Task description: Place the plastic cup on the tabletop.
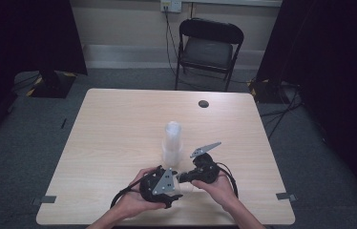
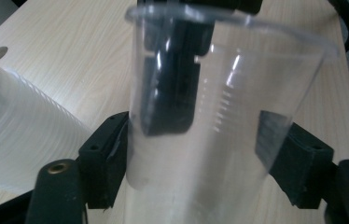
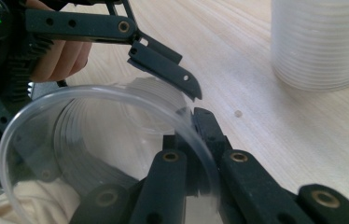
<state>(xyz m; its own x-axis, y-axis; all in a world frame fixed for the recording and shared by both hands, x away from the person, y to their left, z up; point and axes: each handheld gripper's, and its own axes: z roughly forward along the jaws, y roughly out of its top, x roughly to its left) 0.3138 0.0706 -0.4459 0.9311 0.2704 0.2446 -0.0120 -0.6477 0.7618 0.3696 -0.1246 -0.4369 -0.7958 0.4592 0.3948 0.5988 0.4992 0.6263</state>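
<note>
A clear plastic cup (image 2: 219,116) lies on its side between my two grippers, near the table's front edge (image 1: 184,187). My left gripper (image 2: 200,154) clamps the cup's wall, with a pad pressed on each side. My right gripper (image 3: 196,140) is shut on the cup's rim (image 3: 93,140), one finger inside the mouth and one outside. That inner finger (image 2: 172,93) shows dark through the cup's wall. One finger of the left gripper (image 3: 163,63) reaches over the cup. In the high view the left gripper (image 1: 174,188) and right gripper (image 1: 183,177) sit close together, each in a hand.
A tall stack of clear cups (image 1: 172,143) stands upright just behind the grippers, at mid-table. The wooden table (image 1: 119,124) has a round cable hole (image 1: 203,103) at the back. Behind the table there is a black folding chair (image 1: 207,47).
</note>
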